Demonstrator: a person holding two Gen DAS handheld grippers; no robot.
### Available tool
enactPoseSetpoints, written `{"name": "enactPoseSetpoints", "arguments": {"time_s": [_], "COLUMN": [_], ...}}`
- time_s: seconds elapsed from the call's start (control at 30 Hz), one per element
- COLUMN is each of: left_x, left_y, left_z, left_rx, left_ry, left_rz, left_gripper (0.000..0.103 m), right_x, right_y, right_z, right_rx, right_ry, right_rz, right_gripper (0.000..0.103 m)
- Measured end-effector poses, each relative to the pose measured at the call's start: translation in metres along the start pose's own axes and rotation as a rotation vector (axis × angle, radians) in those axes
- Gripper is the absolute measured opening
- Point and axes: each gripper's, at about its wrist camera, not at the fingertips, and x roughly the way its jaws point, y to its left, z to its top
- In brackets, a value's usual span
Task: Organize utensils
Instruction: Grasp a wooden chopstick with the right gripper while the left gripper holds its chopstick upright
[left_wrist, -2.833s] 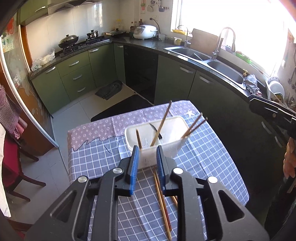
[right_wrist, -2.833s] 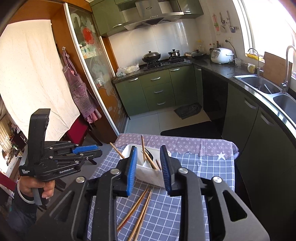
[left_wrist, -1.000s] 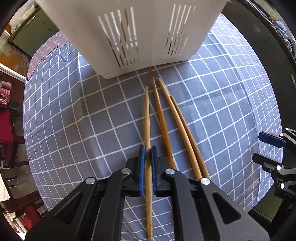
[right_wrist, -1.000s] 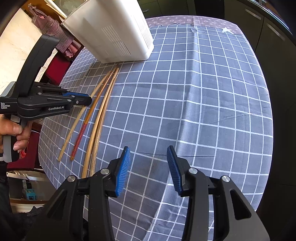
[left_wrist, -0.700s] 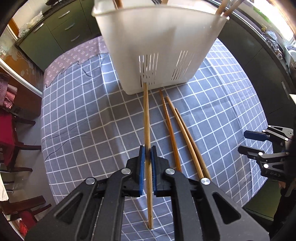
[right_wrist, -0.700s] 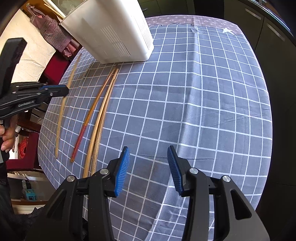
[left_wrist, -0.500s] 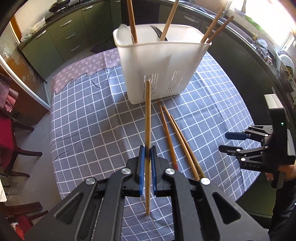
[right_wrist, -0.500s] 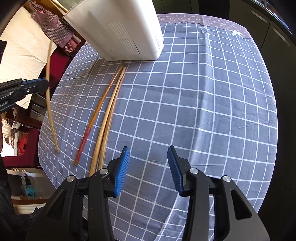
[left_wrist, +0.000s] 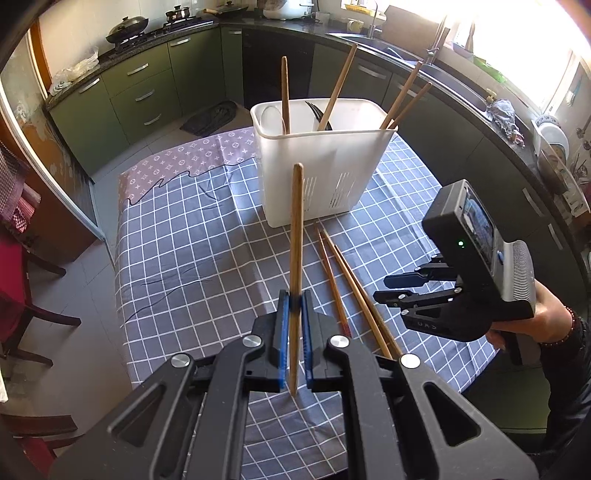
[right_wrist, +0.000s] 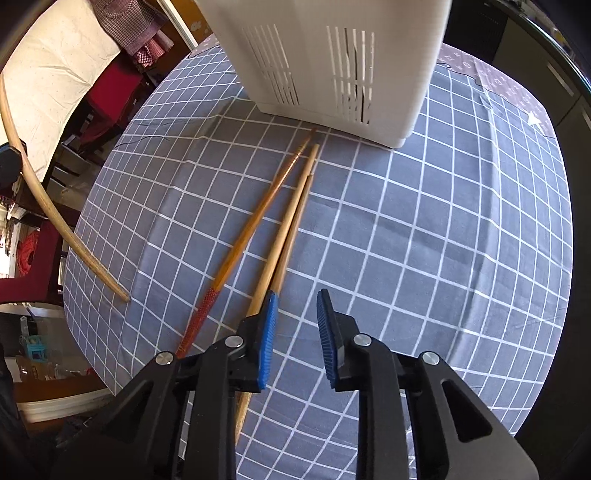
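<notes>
**One chopstick lifted, three still on the cloth**

The left gripper is closed on a single chopstick, with the blue pads pressing it from both sides. The stick stands almost upright above the checked tablecloth, its upper end in front of the white utensil basket, its lower end hanging free below the pads. The basket already holds several chopsticks and a dark utensil, all leaning at different angles.

The right gripper is low over the table with its jaws narrow; they have just been closing, and nothing is between them. Three chopsticks lie side by side on the cloth, their far tips near the foot of the basket. The nearest of them passes under the left finger of this gripper, not into the gap. A red-handled one lies just to the left.
</notes>
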Motion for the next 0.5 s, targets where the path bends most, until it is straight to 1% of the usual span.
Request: {"name": "enactPoseSetpoints", "arguments": {"time_s": [0.23, 0.4, 0.5], "left_x": [0.000, 0.001, 0.001], "left_y": [0.000, 0.001, 0.000], "left_z": [-0.001, -0.002, -0.002], "left_rx": [0.008, 0.011, 0.015], "left_ry": [-0.001, 0.000, 0.000], "left_rz": [-0.011, -0.013, -0.012], "left_gripper": [0.007, 0.007, 0.007], "right_x": [0.015, 0.018, 0.016], "right_y": [0.009, 0.015, 0.011], "right_z": [0.010, 0.012, 0.009], "right_rx": [-0.015, -0.023, -0.025], "right_ry": [0.041, 0.051, 0.054], "right_rz": [-0.019, -0.029, -0.069], "right_gripper": [0.019, 0.019, 0.019]}}
